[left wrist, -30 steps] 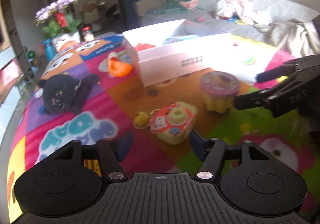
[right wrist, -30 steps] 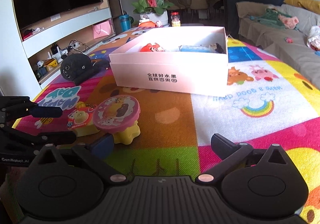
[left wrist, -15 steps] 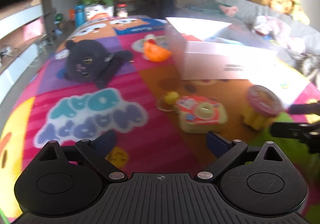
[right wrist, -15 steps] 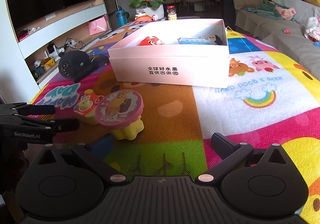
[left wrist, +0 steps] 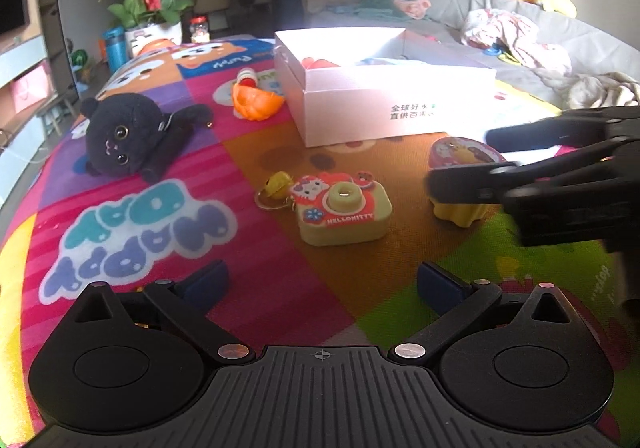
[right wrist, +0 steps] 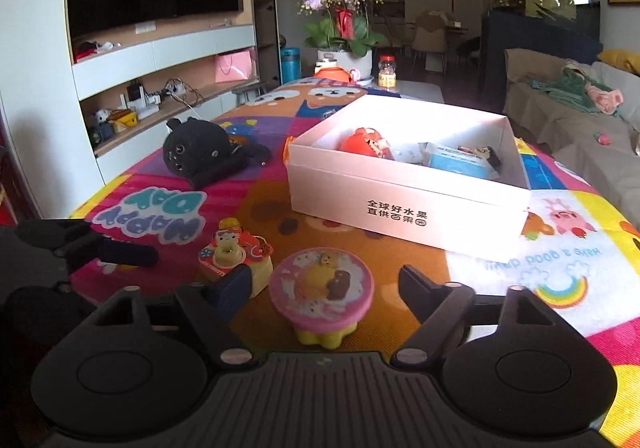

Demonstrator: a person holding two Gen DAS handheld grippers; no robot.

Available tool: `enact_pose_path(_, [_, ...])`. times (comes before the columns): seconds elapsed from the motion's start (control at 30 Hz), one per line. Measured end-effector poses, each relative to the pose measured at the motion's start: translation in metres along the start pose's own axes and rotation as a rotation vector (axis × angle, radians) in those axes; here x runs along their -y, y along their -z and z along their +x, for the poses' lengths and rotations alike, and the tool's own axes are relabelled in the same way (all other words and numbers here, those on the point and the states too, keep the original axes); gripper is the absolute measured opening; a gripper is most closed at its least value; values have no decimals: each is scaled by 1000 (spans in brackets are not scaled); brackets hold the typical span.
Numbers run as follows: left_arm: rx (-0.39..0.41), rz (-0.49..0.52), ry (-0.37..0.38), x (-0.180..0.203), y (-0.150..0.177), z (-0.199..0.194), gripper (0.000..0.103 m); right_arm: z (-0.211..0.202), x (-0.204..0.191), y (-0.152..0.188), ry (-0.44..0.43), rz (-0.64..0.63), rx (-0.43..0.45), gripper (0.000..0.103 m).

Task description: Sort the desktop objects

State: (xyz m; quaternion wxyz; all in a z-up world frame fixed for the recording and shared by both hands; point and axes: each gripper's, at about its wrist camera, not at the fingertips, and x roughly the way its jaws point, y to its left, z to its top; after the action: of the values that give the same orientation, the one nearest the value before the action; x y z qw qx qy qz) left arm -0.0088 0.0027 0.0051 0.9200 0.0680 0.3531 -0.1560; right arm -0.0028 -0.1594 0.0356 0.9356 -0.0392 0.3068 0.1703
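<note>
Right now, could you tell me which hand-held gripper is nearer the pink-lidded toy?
Right. The right hand-held gripper straddles the pink-lidded toy, jaws closing; the left hand-held gripper faces the toy camera beside it.

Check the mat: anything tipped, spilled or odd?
The black plush lies flopped on its side, and the orange toy sits tilted beside the white box. The toy camera and pink-lidded jar stand upright. No spills.
</note>
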Motion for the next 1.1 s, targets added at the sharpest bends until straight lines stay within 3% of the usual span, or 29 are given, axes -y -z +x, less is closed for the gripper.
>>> enact_pose_path(0.03, [1,0,-1,0,0,0,103,4,0,1,3,-2,-18,56])
enact_pose_path(0.43, [1,-46,13,1,-14,11,103,-33,24,36,126,24,46,56])
enact_pose_path(0.57, [12,-6,-41,18,-31,29,103,-33,26,37,137,41,62,56])
enact_pose_path(0.63, [20,27,-59,26,-37,34,98,-33,30,37,129,60,60,56])
enact_pose_path(0.67, [20,45,-67,30,-39,36,87,-34,32,37,126,67,62,56])
enact_pose_path(0.73, [24,59,-67,32,-41,36,80,-34,33,37,121,74,63,56])
enact_pose_path(0.8, [30,73,-75,34,-40,34,65,-34,34,37,118,77,66,56])
enact_pose_path(1.1, [4,92,-51,30,-20,5,65,-33,33,38,113,79,64,56])
